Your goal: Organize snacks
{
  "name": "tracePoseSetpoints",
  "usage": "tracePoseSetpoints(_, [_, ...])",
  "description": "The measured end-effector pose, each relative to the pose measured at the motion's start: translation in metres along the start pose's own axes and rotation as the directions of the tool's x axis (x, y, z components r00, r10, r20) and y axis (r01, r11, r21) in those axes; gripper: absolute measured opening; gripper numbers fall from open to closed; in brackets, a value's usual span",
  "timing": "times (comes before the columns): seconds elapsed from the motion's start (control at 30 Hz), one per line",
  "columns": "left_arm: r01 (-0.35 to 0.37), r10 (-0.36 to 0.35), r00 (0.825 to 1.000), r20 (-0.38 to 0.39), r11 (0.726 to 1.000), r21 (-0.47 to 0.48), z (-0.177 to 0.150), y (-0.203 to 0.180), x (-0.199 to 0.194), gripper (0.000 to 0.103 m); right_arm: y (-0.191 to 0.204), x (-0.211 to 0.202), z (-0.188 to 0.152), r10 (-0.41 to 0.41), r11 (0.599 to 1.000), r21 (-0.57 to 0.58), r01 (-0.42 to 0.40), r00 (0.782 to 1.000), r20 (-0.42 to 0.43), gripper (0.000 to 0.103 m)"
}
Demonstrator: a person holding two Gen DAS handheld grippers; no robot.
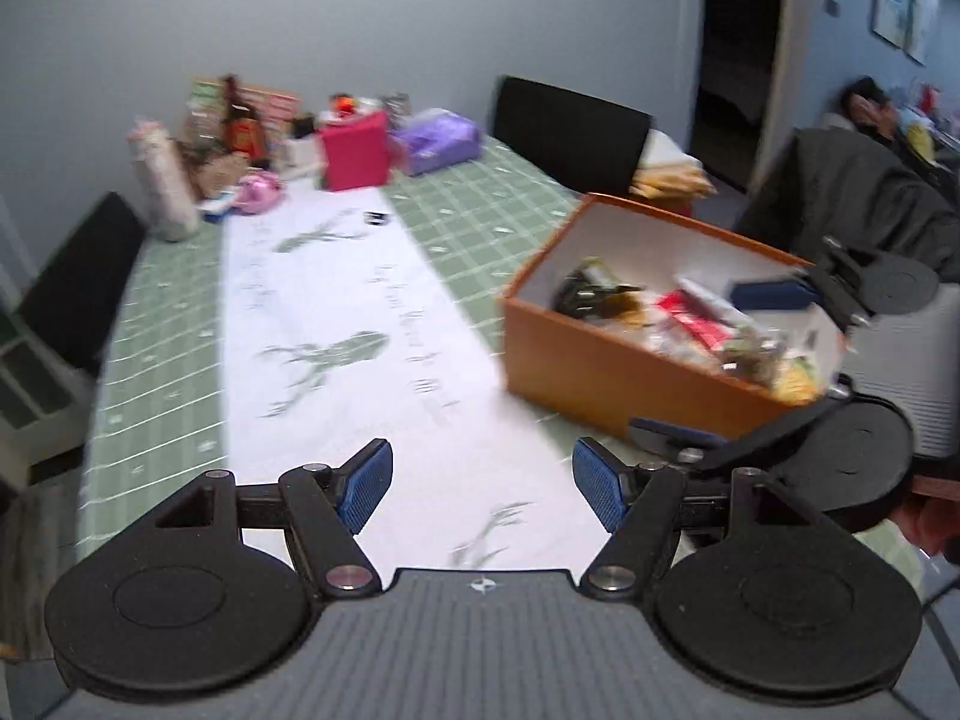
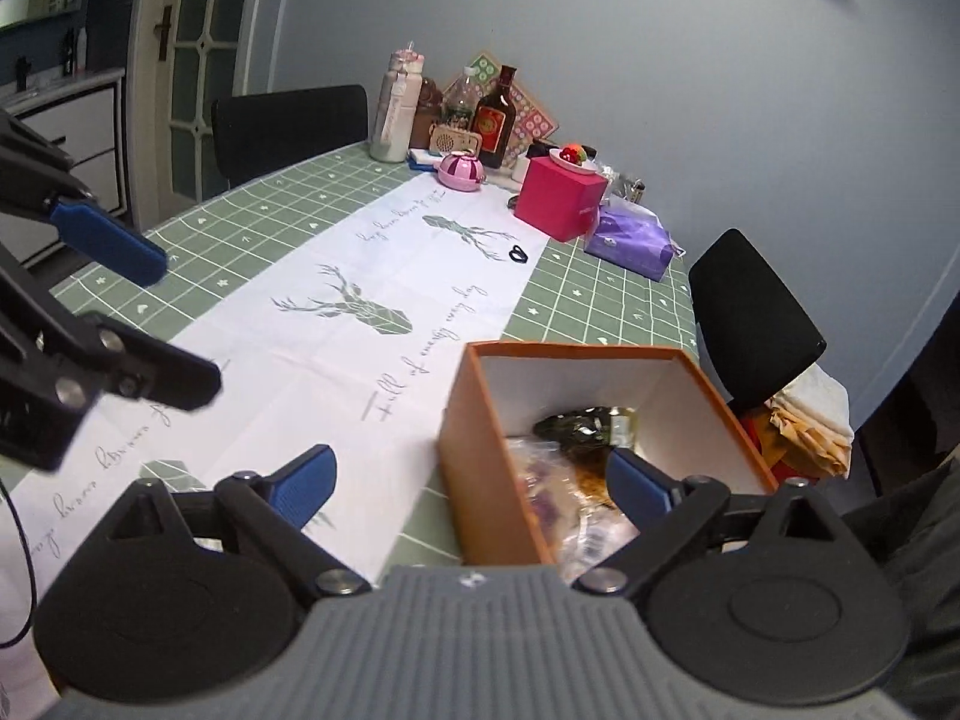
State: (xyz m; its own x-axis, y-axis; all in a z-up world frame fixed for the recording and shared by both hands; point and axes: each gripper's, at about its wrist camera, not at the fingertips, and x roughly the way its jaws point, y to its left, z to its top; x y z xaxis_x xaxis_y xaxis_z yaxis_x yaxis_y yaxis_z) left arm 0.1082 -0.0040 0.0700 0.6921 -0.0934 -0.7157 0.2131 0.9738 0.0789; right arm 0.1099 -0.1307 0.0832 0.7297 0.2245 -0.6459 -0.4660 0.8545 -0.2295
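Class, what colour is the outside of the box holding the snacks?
Orange outside, white inside. The box shows best in the left wrist view.

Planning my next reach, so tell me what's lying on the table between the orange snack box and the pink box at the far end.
Mostly bare tablecloth between the orange box and pink box; only a small black object lies there, near the pink box. The right wrist view shows it.
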Motion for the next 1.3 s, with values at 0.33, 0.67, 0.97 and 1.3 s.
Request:
tracePoseSetpoints(0.33, [-0.100,0.111,0.991,0.073,0.985,-0.139,-0.083,0.032,0.014,0.081,0.044,-0.011,-0.057,-0.082,0.981,0.180,0.070,0.995,0.063,0.099])
tracePoseSetpoints(0.67, [-0.195,0.208,0.977,0.052,0.963,-0.187,-0.139,0.034,0.035,0.081,0.066,0.007,-0.104,-0.110,0.953,0.285,0.108,0.994,-0.010,0.100])
tracePoseSetpoints(0.97, [-0.209,0.229,0.971,0.070,0.954,-0.216,-0.159,0.024,0.028,0.081,0.082,-0.004,-0.120,-0.169,0.941,0.296,0.163,0.986,-0.006,0.100])
tracePoseSetpoints(1.3, [-0.206,0.233,0.966,0.110,0.955,-0.212,-0.150,0.018,0.008,0.088,0.074,-0.034,-0.115,-0.243,0.919,0.328,0.220,0.970,0.030,0.099])
